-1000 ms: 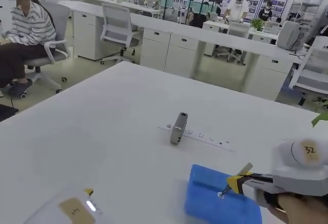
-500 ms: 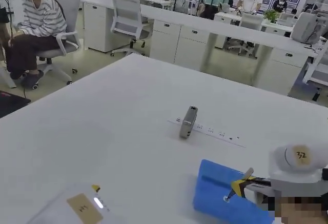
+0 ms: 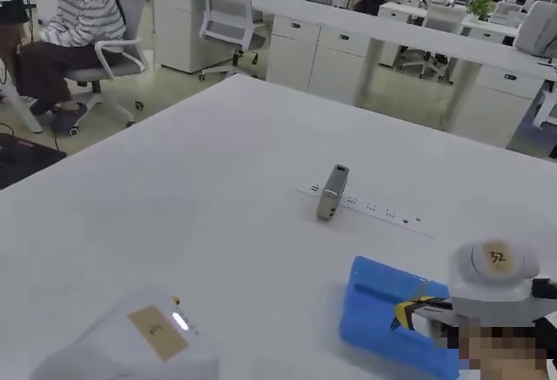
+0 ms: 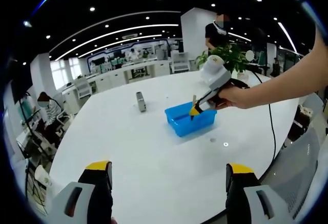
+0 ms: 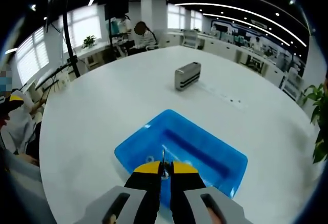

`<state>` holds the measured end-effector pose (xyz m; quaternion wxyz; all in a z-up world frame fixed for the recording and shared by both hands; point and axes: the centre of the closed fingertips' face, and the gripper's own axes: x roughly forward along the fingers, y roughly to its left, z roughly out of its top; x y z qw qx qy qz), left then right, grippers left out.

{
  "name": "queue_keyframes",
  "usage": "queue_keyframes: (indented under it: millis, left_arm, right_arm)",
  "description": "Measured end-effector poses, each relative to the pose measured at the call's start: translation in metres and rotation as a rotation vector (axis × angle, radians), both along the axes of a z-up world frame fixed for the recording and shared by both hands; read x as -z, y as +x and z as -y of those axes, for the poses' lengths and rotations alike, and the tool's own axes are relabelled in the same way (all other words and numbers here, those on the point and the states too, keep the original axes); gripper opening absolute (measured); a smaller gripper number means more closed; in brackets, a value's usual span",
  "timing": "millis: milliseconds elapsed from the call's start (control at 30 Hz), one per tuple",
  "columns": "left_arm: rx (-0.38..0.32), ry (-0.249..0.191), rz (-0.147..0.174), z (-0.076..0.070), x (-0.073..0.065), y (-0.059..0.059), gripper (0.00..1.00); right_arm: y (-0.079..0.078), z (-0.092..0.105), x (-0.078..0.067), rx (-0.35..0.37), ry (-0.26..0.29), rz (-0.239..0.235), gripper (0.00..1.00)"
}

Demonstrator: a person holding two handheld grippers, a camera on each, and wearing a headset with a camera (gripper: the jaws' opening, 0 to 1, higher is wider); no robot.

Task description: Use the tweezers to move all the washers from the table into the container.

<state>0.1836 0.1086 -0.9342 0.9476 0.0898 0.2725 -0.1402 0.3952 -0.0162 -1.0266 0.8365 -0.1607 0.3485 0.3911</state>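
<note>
Clamped in right gripper (image 5: pixel 163 168): thin metal tweezers (image 5: pixel 163 156), tips over blue plastic container (image 5: pixel 205 155). Item carried at tips second ago judged dropped: small silver ring (image 5: pixel 149 159) lies inside. Two small washers (image 4: pixel 225 143) left on white table (image 4: pixel 128 152). Jaws of left gripper (image 4: pixel 168 167) spread wide, nothing held.

Blue container (image 4: pixel 184 125), washers (image 4: pixel 225 143) nearby

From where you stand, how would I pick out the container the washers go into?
On the big white table, find the small grey metal box. Just this side of it, under the right gripper holding tweezers, sits the container: a shallow rectangular tray, bright blue against the white top.
</note>
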Motion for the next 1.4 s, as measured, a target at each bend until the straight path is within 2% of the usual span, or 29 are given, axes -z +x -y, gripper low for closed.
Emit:
queue_keyframes:
  millis: [400,533,667,767,867,1067,1200,1400]
  left_arm:
    - [-0.001,0.009,0.003,0.001,-0.002,0.0,0.94]
    - [0.002,0.012,0.012,0.002,-0.005,-0.001,0.94]
    - [-0.022,-0.007,0.045,0.0,-0.015,0.0,0.95]
    - [-0.027,-0.002,0.061,-0.001,-0.019,0.001,0.96]
    - [-0.025,-0.006,0.065,0.0,-0.021,0.001,0.96]
    - [-0.018,-0.001,0.062,0.004,-0.023,-0.003,0.96]
    - [-0.029,-0.017,0.054,0.004,-0.023,-0.005,0.96]
    - [-0.029,-0.012,0.052,0.004,-0.023,-0.009,0.96]
  right_arm:
    - [0.001,0.001,-0.001,0.015,0.009,-0.005,0.02]
    - [0.003,0.001,-0.016,0.021,0.026,0.024,0.03]
    - [0.0,0.003,-0.031,0.022,0.05,0.047,0.03]
    - [-0.004,0.005,-0.044,0.025,0.078,0.062,0.03]
    - [-0.013,0.006,-0.055,0.019,0.089,0.088,0.02]
    - [-0.031,0.01,-0.068,0.007,0.106,0.114,0.03]
    - [-0.041,0.014,-0.071,0.007,0.123,0.108,0.03]
    - [-0.057,0.022,-0.061,0.014,0.127,0.081,0.03]
